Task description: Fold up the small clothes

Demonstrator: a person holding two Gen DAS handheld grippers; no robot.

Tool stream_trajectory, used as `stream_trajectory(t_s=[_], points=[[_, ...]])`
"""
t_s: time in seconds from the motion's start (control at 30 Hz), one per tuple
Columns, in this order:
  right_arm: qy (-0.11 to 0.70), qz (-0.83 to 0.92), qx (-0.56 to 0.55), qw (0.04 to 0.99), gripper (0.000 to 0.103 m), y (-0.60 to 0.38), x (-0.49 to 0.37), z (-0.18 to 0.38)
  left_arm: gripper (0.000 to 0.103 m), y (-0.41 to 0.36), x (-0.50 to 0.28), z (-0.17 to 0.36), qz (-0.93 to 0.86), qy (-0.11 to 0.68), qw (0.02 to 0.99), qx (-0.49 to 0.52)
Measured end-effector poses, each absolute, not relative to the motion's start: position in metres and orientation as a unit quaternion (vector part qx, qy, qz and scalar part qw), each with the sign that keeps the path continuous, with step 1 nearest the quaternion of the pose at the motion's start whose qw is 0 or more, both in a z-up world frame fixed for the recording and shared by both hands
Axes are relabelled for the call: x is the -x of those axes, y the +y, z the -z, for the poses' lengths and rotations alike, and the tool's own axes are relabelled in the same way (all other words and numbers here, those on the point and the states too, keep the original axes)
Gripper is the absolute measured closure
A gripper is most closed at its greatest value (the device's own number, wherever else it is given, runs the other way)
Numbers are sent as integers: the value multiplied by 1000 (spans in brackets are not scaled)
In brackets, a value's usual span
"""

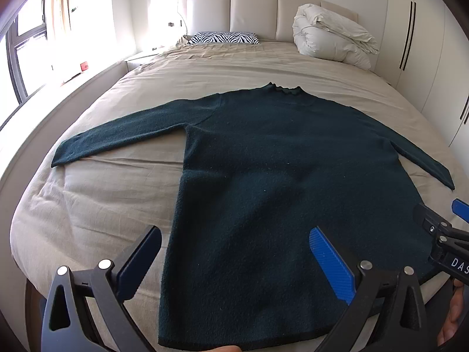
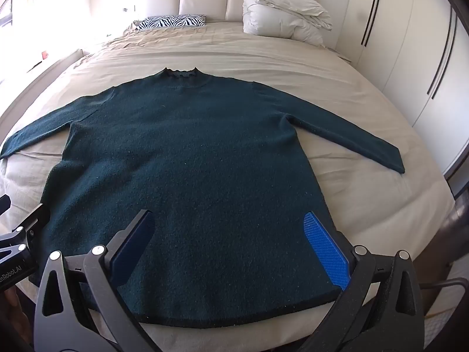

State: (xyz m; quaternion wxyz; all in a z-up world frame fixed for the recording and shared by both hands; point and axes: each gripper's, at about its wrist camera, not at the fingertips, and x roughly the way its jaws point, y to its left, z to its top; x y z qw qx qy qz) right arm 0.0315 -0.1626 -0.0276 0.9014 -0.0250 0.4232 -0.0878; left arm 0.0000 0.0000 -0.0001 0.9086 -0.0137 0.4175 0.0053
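On the bed [image 2: 366, 94], the dark green sweater [image 2: 187, 158] lies flat and unfolded, both tools, left [image 1: 234, 264] and right [image 2: 231, 249], spread wide, grasping nothing above its hem, so folding seems about to start, likely needing a sleeve pinched first.

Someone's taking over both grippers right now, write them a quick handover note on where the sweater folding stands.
Left gripper: jaws open, empty, over the sweater's hem on its left side.
Right gripper: jaws open, empty, over the hem towards the right.
Dark green sweater: flat on the bed, both sleeves spread out, collar towards the headboard.
Done: sweater laid out, no fold made yet.
Left: fold in both sleeves, then fold the body.
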Motion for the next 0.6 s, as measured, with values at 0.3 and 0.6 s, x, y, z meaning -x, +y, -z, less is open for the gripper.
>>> stream_trajectory(t_s=[0.3, 0.6], points=[[423, 88, 25, 901, 0, -161, -32, 28, 0, 0, 0, 0, -5, 418, 908, 13], [424, 88, 24, 901, 0, -164, -31, 30, 0, 0, 0, 0, -5, 419, 908, 14]])
